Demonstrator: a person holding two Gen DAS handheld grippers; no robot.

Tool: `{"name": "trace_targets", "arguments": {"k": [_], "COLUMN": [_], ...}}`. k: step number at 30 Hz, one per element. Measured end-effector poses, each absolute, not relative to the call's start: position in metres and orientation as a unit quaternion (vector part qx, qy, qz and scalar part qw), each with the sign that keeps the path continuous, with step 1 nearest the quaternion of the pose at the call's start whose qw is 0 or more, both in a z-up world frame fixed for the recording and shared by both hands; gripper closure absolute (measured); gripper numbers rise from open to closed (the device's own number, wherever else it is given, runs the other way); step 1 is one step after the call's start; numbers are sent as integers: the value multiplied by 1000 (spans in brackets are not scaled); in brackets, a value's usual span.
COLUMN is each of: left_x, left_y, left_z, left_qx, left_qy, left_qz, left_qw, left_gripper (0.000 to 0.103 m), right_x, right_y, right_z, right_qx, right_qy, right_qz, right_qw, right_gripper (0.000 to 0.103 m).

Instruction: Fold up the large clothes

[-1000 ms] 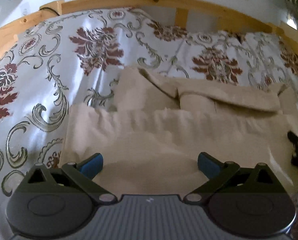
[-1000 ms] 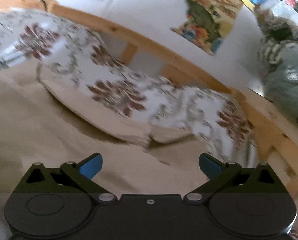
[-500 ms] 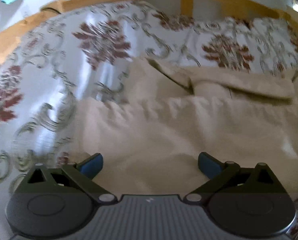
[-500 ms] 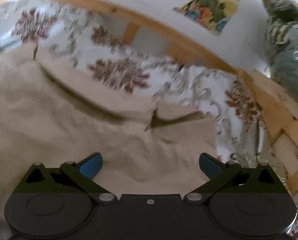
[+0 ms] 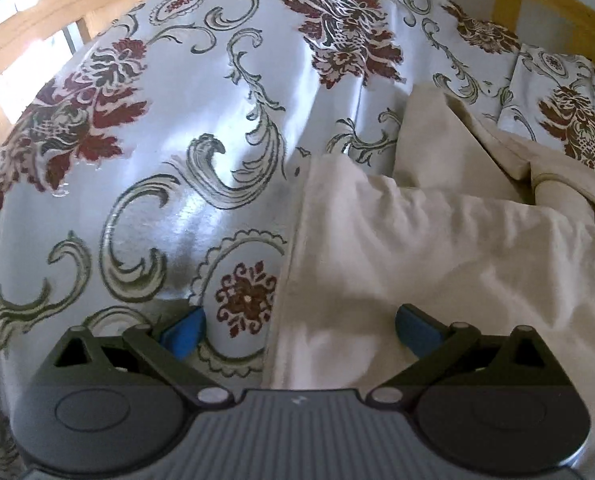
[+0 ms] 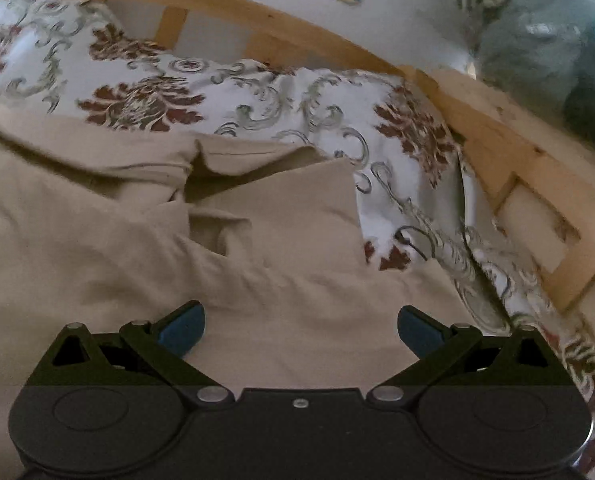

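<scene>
Left wrist view: the left gripper [image 5: 299,330], jaws spread wide and holding nothing, straddles the left edge of a beige garment [image 5: 437,248] on a floral bedspread [image 5: 185,128]. The right gripper [image 6: 300,330], likewise agape, hovers over the garment's folded cloth ahead.

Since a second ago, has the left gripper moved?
Yes. The left gripper has shifted left and closer to the bedspread: the beige garment's left edge, earlier beyond the left fingertip, now lies between the open fingers, and the wooden bed frame sits higher in view.
</scene>
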State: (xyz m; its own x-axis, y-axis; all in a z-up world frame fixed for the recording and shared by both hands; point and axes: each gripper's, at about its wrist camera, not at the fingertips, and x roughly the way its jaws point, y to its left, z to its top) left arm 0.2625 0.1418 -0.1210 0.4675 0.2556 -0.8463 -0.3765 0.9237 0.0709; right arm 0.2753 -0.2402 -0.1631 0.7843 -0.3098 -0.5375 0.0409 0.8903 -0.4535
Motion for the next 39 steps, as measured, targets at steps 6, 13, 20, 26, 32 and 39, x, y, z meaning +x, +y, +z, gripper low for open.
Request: {"name": "trace_targets", "arguments": {"k": [6,13,20,26,32,39], "left_x": [239,194,173,174,182,179], "left_y": [122,98,85,99,129,145], "left_z": [-87,-68,-87,-103,-128,-133], "left_qx": [-23,-85,-148,-228,-315,-365], "left_qy": [443,418,466,462,477,453], "left_qz": [179,95,12,19,91,115], "left_qw": [878,900,872,857,815,805], "left_gripper": [1,1,1,1,1,1], "right_x": [257,241,253,232,219,218], "right_y": [-227,-188,-214,-288,-335,-353], "right_z": [-131,-144,-122,-75,-106,-131], "right_qx": [-211,-259,-164,132,317,403], "right_qy": [251,250,309,331,420,419], "right_qz": [-48,103,31,-76,-107,-143], "right_qw": [943,927,936,931,844,801], "right_gripper": [1,1,1,1,1,0]}}
